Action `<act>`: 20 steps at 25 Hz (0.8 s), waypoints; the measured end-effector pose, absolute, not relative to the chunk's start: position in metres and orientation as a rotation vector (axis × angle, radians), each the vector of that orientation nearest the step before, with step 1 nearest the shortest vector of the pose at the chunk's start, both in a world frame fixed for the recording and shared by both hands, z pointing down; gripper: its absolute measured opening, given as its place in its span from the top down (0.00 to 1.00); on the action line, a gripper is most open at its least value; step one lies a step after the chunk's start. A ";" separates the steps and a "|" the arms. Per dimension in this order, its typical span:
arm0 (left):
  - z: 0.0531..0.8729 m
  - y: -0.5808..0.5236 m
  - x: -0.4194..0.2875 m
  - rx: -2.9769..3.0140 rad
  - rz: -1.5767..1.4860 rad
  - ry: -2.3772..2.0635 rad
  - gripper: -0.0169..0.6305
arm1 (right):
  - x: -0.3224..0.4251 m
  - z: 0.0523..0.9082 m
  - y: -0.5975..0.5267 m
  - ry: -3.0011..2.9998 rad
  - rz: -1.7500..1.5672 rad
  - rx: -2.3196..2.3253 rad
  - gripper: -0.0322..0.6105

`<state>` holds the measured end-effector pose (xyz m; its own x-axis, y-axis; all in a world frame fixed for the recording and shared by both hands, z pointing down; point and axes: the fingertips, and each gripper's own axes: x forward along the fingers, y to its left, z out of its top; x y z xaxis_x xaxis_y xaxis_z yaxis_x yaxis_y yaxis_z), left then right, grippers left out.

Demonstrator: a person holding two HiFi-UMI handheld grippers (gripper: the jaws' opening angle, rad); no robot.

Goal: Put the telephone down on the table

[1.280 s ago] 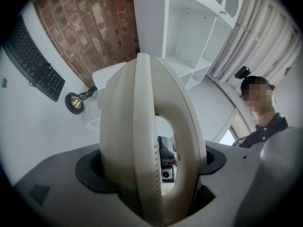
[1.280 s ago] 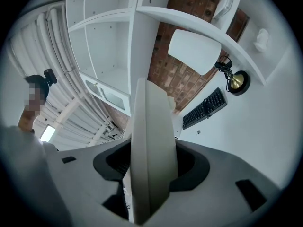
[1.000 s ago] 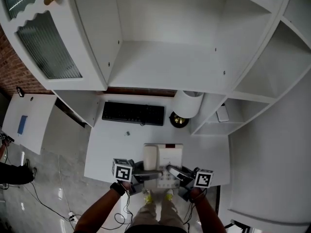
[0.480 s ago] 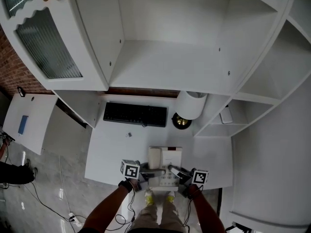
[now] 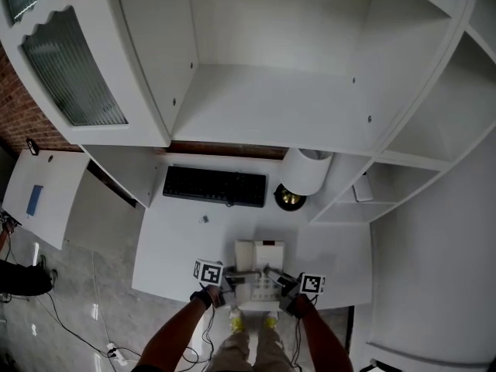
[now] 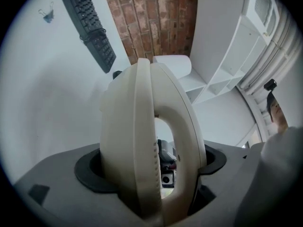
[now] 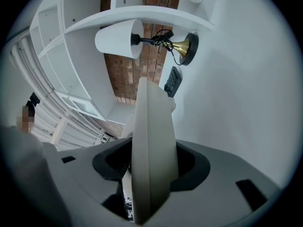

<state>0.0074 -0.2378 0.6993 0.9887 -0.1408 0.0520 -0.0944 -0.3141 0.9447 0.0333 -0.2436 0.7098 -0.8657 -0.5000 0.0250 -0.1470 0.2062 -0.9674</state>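
Head view, telephone: cream telephone over the near edge of the white table; I cannot tell whether it touches the top.
Head view, tools: left gripper on its left side, right gripper on its right side.
Head view, far side: black keyboard, with the lamp to its right.
Left gripper view: jaws set wide, clamped on the telephone's handset side.
Right gripper view: jaws set wide, pressed on the telephone's thin edge.
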 end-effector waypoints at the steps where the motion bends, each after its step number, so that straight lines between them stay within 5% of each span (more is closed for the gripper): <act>1: 0.704 -0.238 0.006 1.883 -0.047 -0.173 0.24 | 0.037 0.722 -0.242 2.192 -1.749 -0.670 0.62; 20: 0.756 -0.251 0.009 1.744 -0.029 -0.166 0.24 | 0.040 0.774 -0.251 2.102 -1.908 -0.773 0.61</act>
